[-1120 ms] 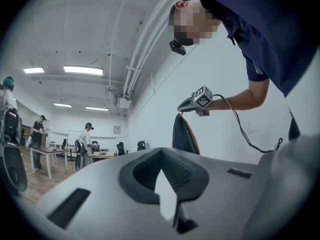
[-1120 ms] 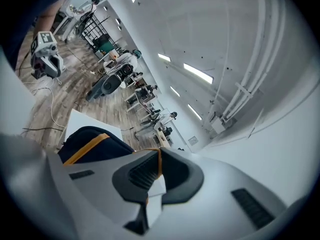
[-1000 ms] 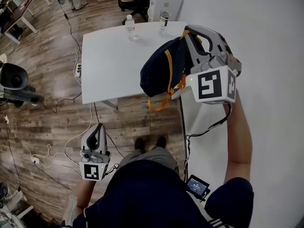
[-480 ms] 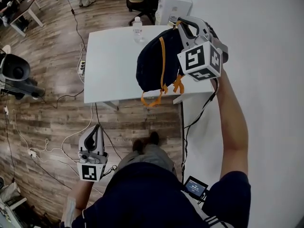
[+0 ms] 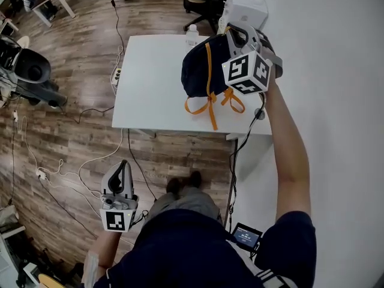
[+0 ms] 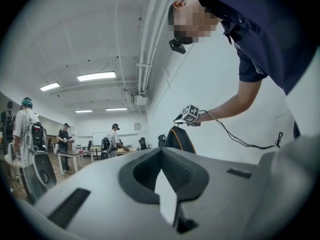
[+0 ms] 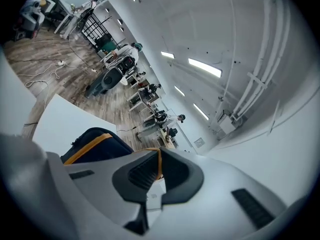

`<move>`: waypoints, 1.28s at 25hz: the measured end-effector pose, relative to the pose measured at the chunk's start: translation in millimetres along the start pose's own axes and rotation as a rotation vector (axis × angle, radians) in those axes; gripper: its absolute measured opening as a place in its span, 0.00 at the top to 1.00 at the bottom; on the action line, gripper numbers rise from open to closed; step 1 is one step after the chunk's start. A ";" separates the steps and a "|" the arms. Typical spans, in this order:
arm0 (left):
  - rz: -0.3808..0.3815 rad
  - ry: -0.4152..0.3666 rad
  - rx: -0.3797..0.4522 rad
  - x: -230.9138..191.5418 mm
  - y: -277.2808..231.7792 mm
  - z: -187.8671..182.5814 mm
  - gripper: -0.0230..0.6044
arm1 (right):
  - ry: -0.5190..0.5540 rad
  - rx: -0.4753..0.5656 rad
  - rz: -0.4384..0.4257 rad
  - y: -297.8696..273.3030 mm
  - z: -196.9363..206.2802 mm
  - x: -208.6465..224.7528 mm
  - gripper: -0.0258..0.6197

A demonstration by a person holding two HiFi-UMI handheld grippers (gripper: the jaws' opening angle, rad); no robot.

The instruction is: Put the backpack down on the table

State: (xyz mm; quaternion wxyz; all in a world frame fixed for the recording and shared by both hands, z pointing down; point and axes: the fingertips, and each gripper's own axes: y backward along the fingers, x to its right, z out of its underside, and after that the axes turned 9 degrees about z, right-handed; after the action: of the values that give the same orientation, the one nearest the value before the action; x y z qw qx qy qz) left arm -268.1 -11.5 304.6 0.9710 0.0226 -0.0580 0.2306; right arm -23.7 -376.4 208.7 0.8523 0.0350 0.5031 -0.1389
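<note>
While on the table (image 5: 150,89), backpack (image 5: 198,71) in right gripper (image 5: 236,36).

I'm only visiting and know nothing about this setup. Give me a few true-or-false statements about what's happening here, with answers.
1. The backpack is dark with orange straps. True.
2. The right gripper is closed on one of the backpack's orange straps. True.
3. The left gripper also grips the backpack. False: it is shut on nothing, low over the wood floor, away from the table.
4. The table is black. False: it is white.
5. A water bottle stands on the table. True.
</note>
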 end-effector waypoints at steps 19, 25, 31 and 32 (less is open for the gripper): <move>-0.005 0.019 -0.081 -1.2 -11.6 22.4 0.96 | -0.003 -0.018 -0.232 109.9 70.9 -126.3 0.97; 0.014 0.024 -0.091 -0.8 -10.1 27.1 0.96 | -0.024 -0.136 -0.368 167.8 110.7 -171.1 0.97; 0.036 0.026 -0.115 4.2 -9.4 33.2 0.96 | -0.032 -0.310 -0.428 195.8 178.7 -200.6 0.97; 0.040 0.027 -0.119 5.6 -9.7 34.3 0.96 | -0.027 -0.341 -0.432 195.3 192.6 -203.7 0.97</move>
State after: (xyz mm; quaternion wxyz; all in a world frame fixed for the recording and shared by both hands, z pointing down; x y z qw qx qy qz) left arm -262.3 -20.1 339.2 0.9666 -0.0395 -0.0589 0.2464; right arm 100.0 -186.4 464.3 0.8032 -0.2189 0.5036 -0.2310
